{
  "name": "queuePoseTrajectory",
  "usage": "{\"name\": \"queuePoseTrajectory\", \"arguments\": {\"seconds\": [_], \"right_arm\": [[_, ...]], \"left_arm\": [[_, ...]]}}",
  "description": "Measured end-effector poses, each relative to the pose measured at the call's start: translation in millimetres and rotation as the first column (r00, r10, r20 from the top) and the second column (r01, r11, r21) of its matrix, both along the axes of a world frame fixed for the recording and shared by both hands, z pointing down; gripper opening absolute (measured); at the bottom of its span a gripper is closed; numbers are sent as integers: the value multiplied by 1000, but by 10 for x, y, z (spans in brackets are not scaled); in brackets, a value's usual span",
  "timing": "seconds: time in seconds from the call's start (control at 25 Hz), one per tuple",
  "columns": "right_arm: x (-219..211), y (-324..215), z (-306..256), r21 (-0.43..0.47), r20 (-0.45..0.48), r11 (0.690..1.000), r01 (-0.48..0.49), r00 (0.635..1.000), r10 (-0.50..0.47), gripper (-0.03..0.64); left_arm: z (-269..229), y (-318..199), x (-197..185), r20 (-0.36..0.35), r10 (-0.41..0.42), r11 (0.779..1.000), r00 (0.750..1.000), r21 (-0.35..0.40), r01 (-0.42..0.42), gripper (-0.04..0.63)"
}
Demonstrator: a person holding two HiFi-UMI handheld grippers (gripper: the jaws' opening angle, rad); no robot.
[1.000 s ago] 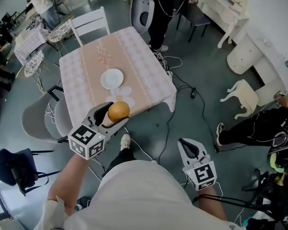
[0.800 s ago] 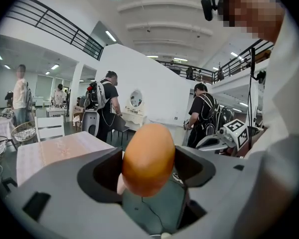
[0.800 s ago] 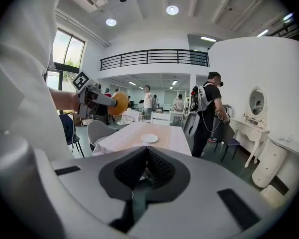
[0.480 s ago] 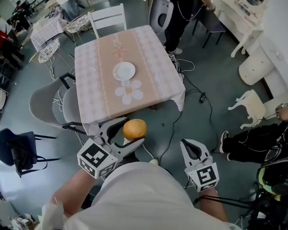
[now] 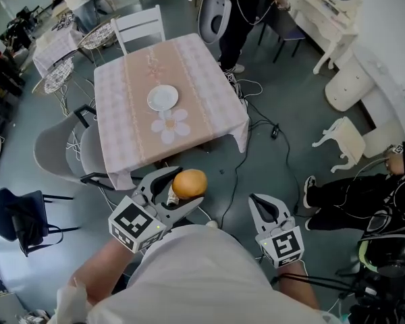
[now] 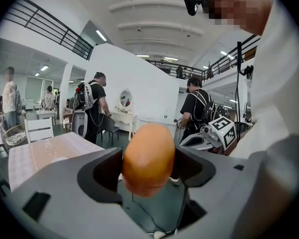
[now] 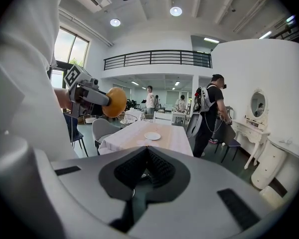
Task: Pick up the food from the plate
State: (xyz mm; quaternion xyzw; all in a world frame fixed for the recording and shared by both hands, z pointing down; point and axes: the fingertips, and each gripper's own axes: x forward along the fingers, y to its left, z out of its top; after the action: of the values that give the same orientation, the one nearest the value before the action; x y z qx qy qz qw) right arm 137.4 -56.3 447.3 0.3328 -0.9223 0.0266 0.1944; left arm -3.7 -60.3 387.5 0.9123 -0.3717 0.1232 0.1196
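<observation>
My left gripper point(image 5: 178, 193) is shut on an orange-brown bun point(image 5: 190, 183), held in the air in front of the table, off its near edge. In the left gripper view the bun point(image 6: 148, 159) fills the space between the jaws. The white plate point(image 5: 163, 98) lies bare in the middle of the table point(image 5: 212, 93); the right gripper view shows the plate point(image 7: 152, 136) far ahead. My right gripper point(image 5: 264, 207) hangs low at the right, jaws shut together with nothing in them point(image 7: 147, 166).
The table wears a pink checked cloth with a flower mat point(image 5: 170, 125). Grey chairs point(image 5: 57, 155) stand at its left, a white chair point(image 5: 139, 25) at the far end. Cables point(image 5: 256, 123) run over the floor. People stand behind the table and sit at the right.
The bun in my left gripper has come away from the table's near edge toward me. The view has shifted a little. The right gripper has stayed low.
</observation>
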Motion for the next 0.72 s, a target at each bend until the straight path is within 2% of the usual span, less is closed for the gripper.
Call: {"name": "queuePoseTrajectory", "arguments": {"seconds": [0.24,0.72], "right_arm": [[6,32,-41,15,-8,1000,-2,1000,3,12],[0,63,46,-2,-4,1000,1,1000,-1,11]], "left_arm": [[-74,27,73,-3,24,1000,1000,12,-24,339],[-35,41,100,-4,21,1000,1000,5,-21,339]]}}
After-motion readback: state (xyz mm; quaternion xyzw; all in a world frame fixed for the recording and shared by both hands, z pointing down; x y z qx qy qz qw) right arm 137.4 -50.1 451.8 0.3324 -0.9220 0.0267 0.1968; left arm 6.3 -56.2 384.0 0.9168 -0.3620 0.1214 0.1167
